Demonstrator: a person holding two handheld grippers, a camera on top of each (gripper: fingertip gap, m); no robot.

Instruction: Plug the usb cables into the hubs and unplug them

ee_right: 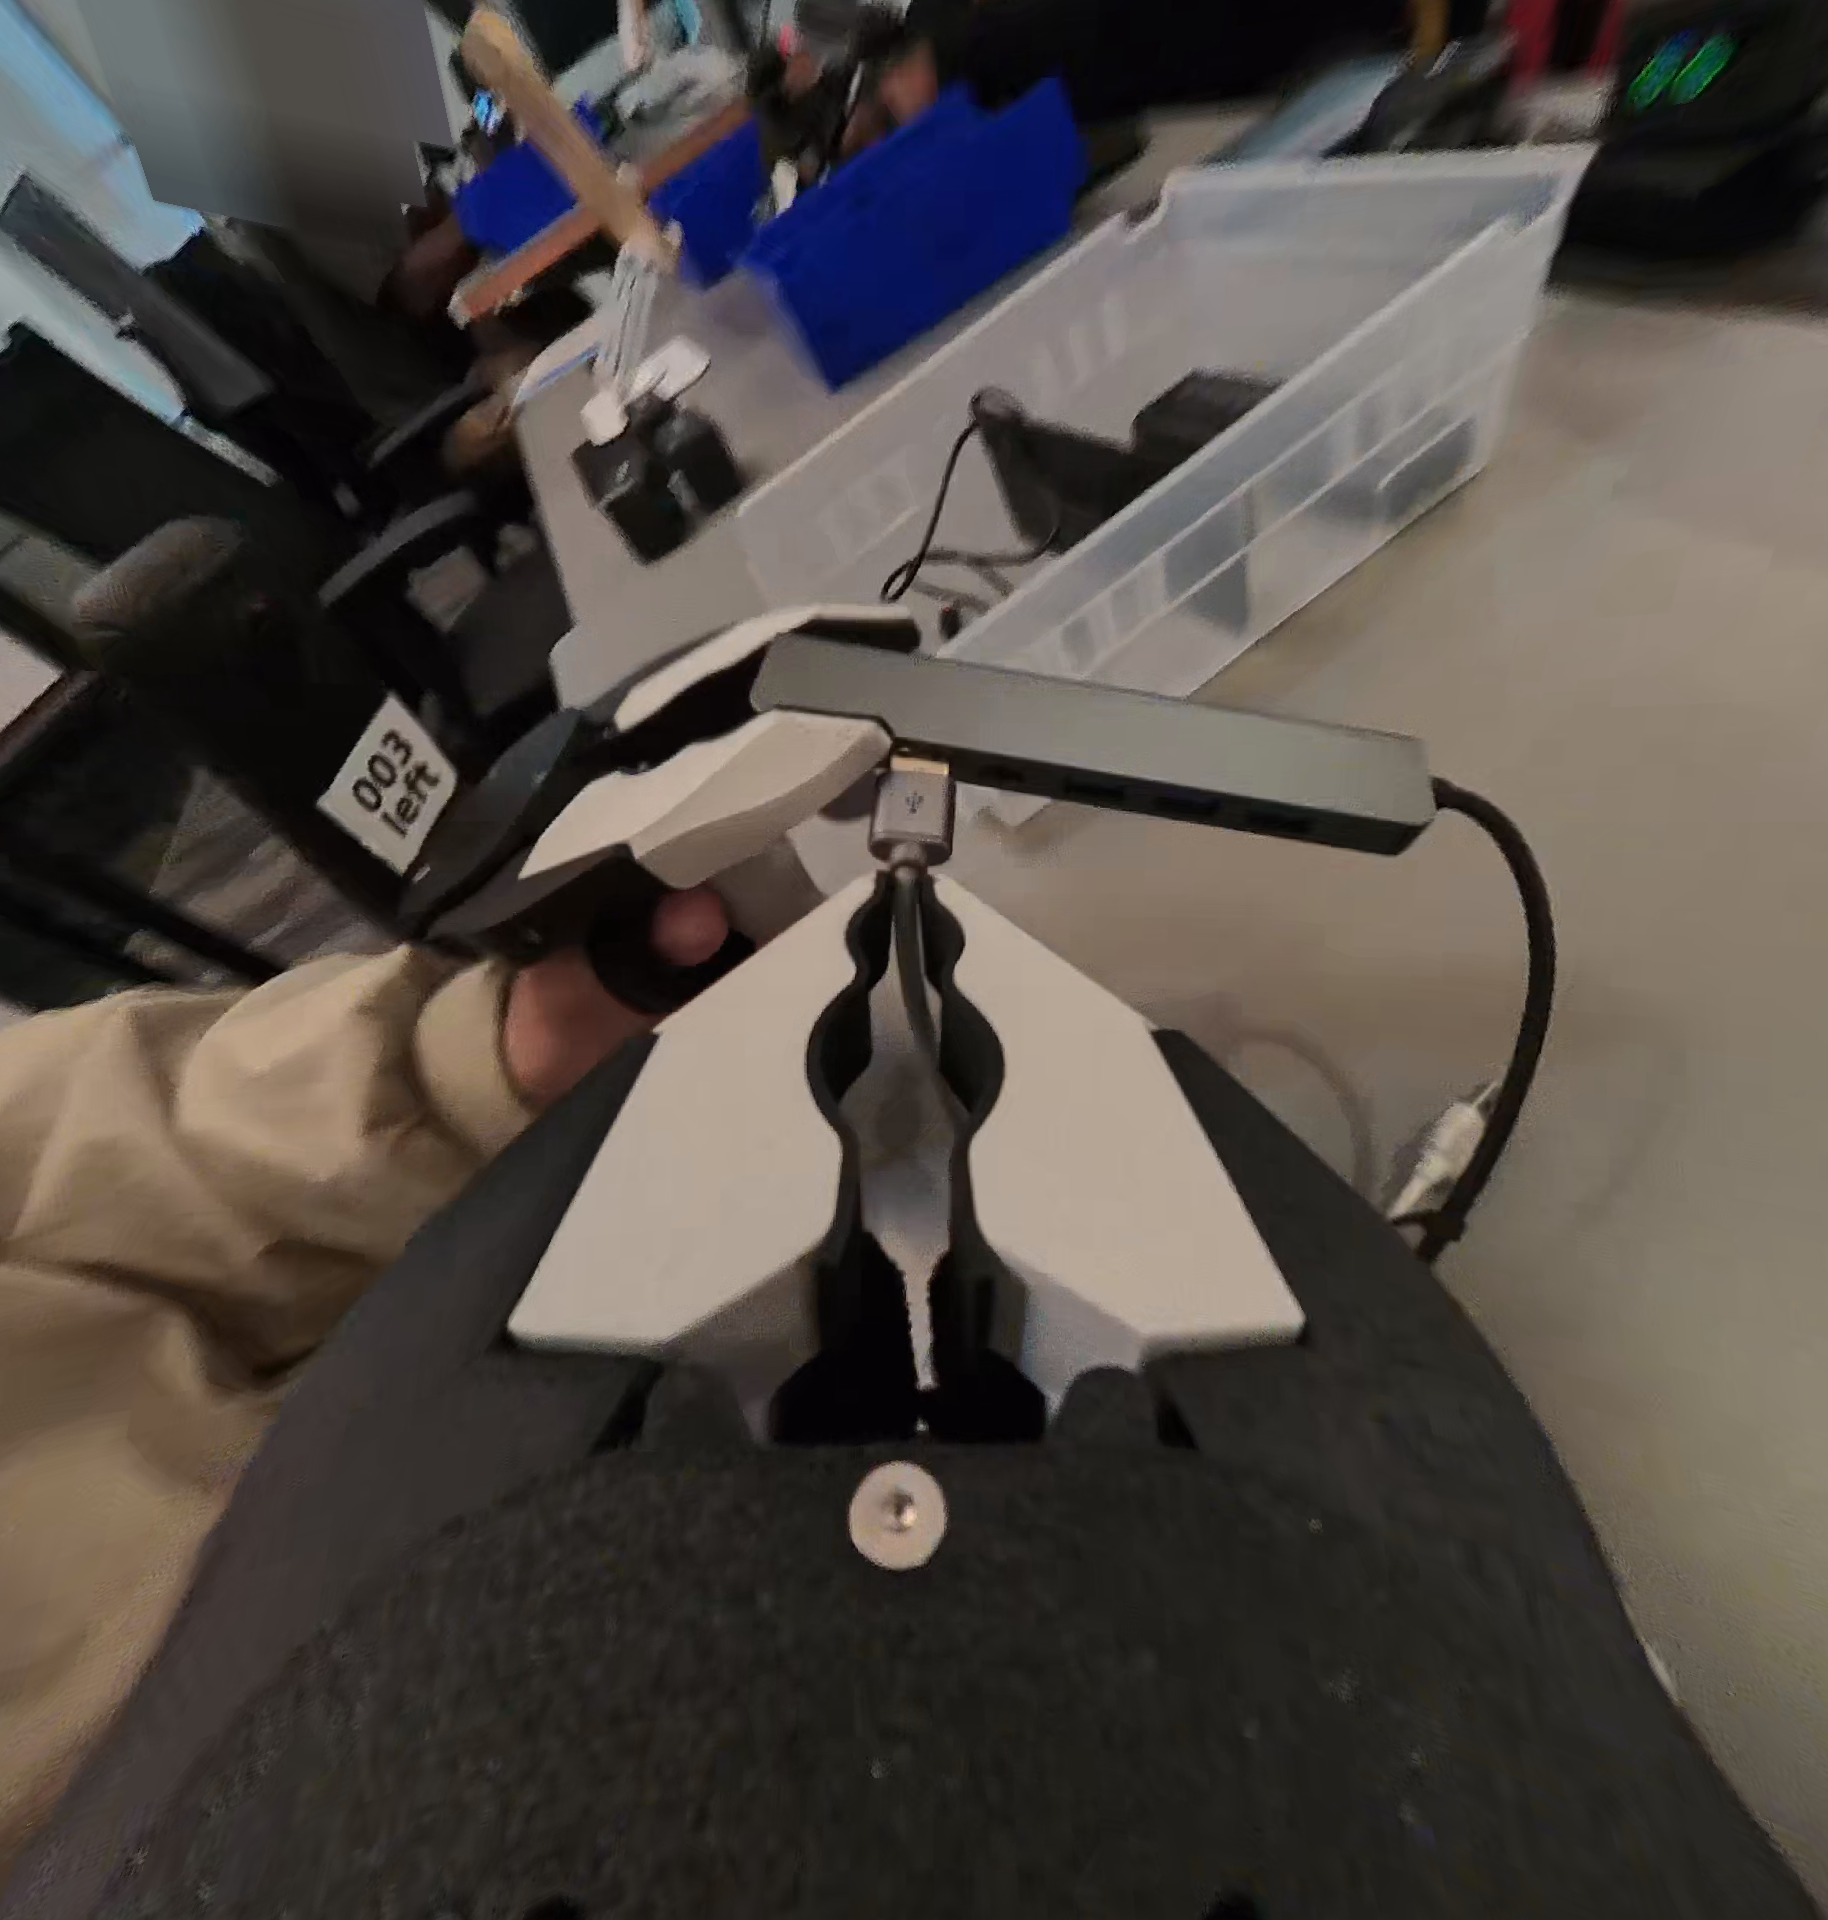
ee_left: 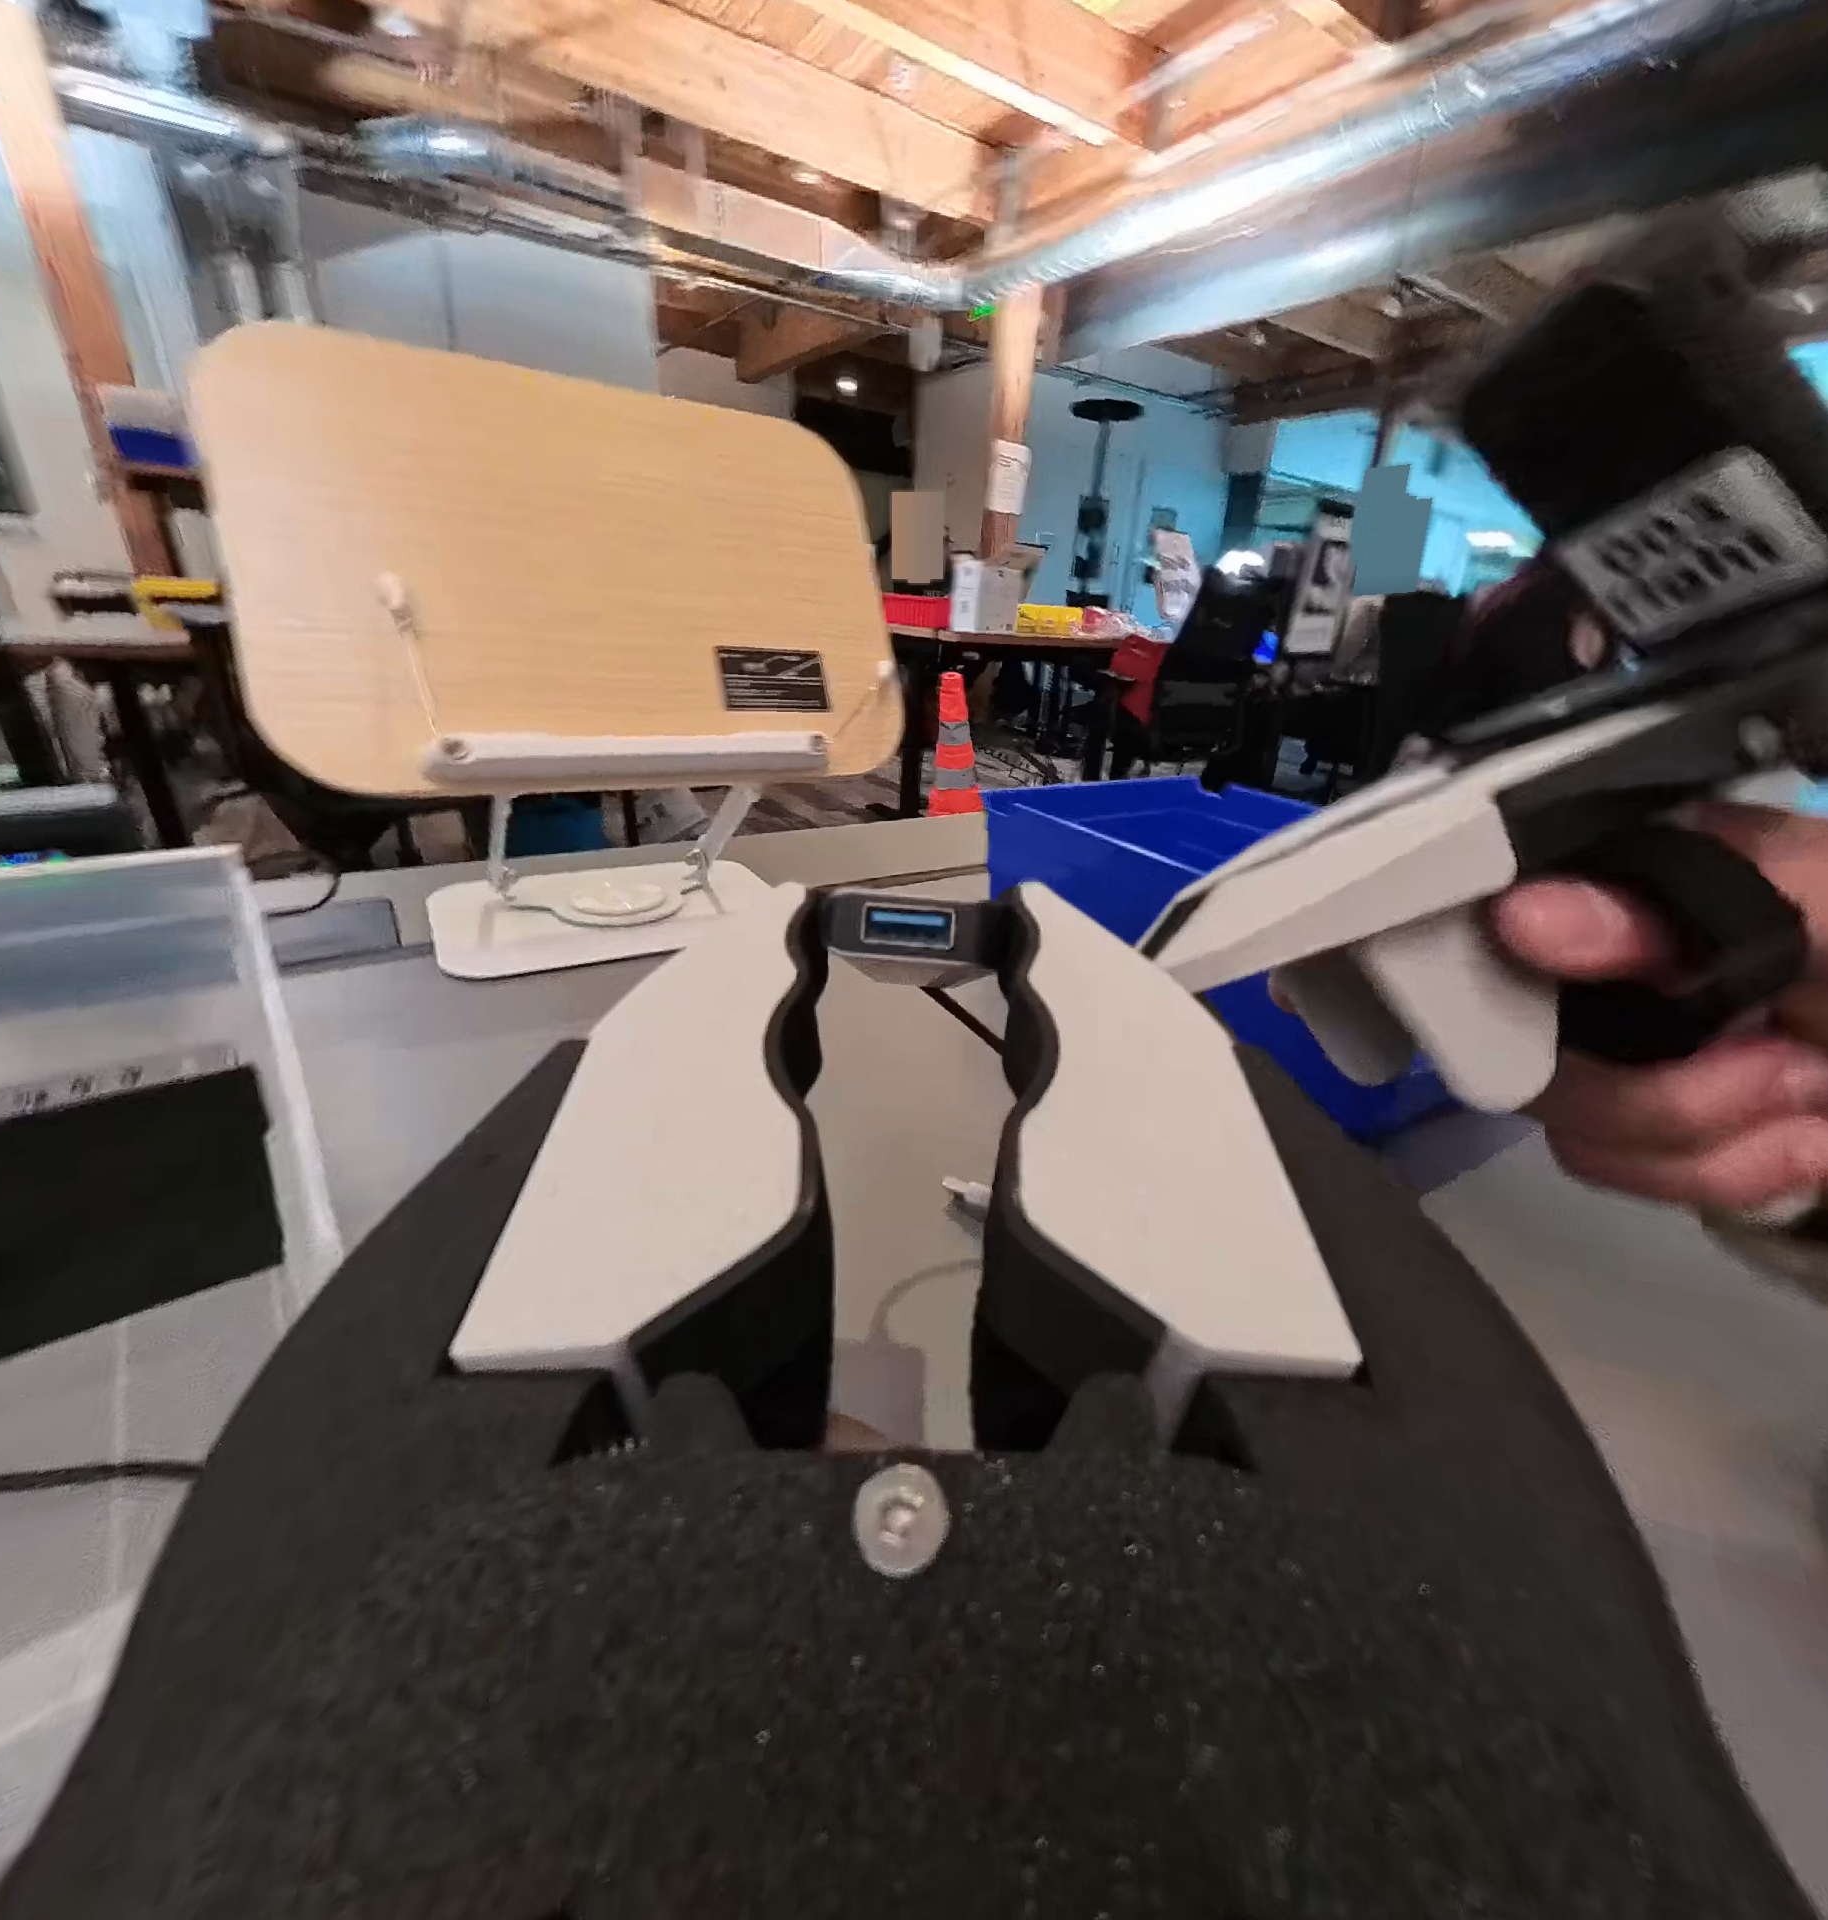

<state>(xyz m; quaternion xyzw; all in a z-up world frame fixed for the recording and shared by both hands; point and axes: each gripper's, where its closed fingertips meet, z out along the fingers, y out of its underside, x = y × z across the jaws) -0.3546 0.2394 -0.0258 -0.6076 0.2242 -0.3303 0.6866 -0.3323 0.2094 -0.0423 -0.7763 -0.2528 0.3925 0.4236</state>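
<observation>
The right gripper (ee_right: 908, 883) is closed on the usb cable (ee_right: 915, 971) just behind its metal plug (ee_right: 912, 810), and the plug tip touches a side port of the grey hub (ee_right: 1097, 727). The left gripper (ee_left: 908, 914) pinches one end of the hub (ee_left: 908, 930) w/ its tips, held up above the grey table (ee_right: 1668, 727). Behind are a clear plastic bin (ee_right: 1305, 343) & a blue bin (ee_left: 1086, 842).

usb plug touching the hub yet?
Touching. Right wrist view: the plug's metal tip sits in a side port of the hub, no gap visible.
</observation>
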